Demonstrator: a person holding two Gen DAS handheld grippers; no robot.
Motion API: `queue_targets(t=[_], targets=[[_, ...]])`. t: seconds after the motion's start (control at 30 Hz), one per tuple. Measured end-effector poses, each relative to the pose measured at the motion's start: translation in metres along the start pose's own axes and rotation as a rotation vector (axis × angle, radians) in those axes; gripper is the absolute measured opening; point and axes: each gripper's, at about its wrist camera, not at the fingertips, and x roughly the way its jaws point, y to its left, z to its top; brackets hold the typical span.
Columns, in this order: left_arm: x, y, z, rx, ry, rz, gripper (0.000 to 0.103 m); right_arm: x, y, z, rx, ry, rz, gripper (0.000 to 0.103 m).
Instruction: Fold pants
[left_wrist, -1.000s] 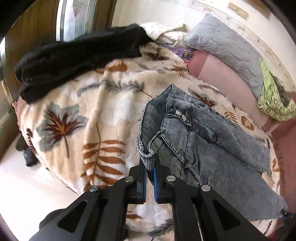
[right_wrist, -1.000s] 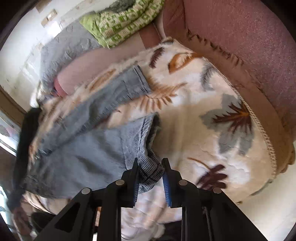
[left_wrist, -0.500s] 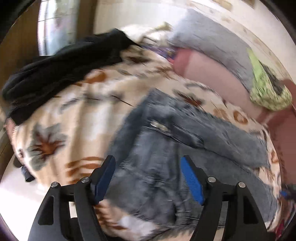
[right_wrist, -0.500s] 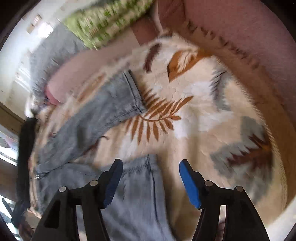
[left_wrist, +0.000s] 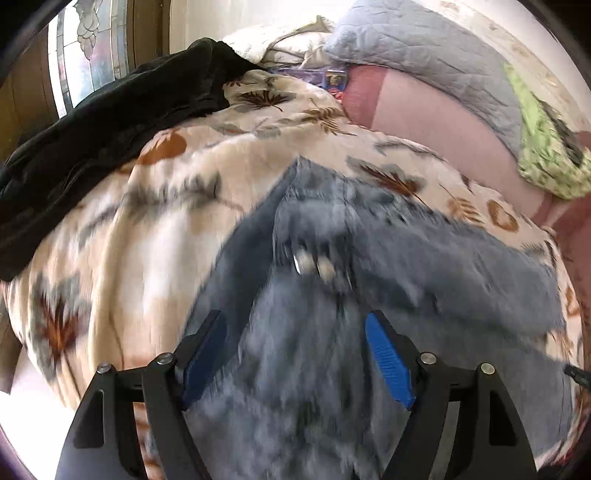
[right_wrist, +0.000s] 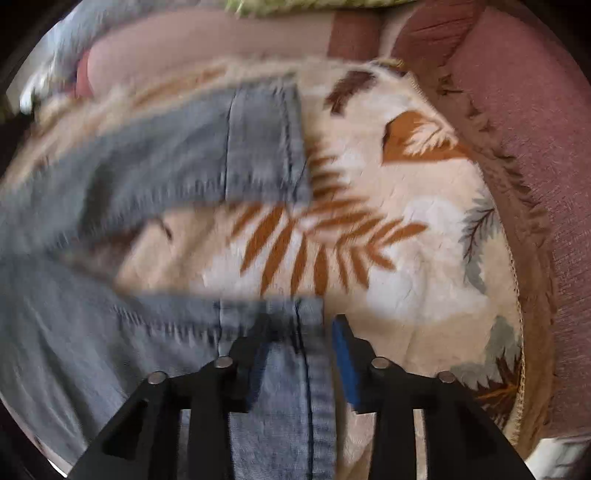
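Observation:
Grey-blue denim pants (left_wrist: 388, 280) lie spread on a cream leaf-print blanket (left_wrist: 155, 206), waistband and metal buttons (left_wrist: 314, 264) toward the left wrist view's middle. My left gripper (left_wrist: 295, 354) is open, hovering over the waist area, holding nothing. In the right wrist view, the two pant legs (right_wrist: 207, 147) lie apart on the blanket (right_wrist: 388, 229). My right gripper (right_wrist: 301, 354) is partly closed, its jaws on either side of the near leg's hem (right_wrist: 288, 325); a grip is not clear because of motion blur.
A black garment (left_wrist: 110, 110) lies at the blanket's far left. A grey quilted pillow (left_wrist: 424, 48) and a green patterned cloth (left_wrist: 546, 147) rest on the pink sofa back (left_wrist: 436, 122). The sofa's maroon arm (right_wrist: 517, 129) borders the blanket on the right.
Both grippers let go of the pants and opened half a second ago. Since then the left stayed open above the waist; the right's jaws have narrowed around the near leg's hem.

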Motion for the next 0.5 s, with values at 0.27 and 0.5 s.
queue_targets(t=[0.27,0.5], targets=[[0.087,-0.018,0.076,-0.034,0.132,-0.043,0.078,-0.001,-0.041,0.075,0.222,-0.088,0.219,0.072],[0.117,-0.036,0.078,0.012,0.170,0.004,0.079,0.056,-0.001,0.098,0.139,0.063,0.184,0.018]])
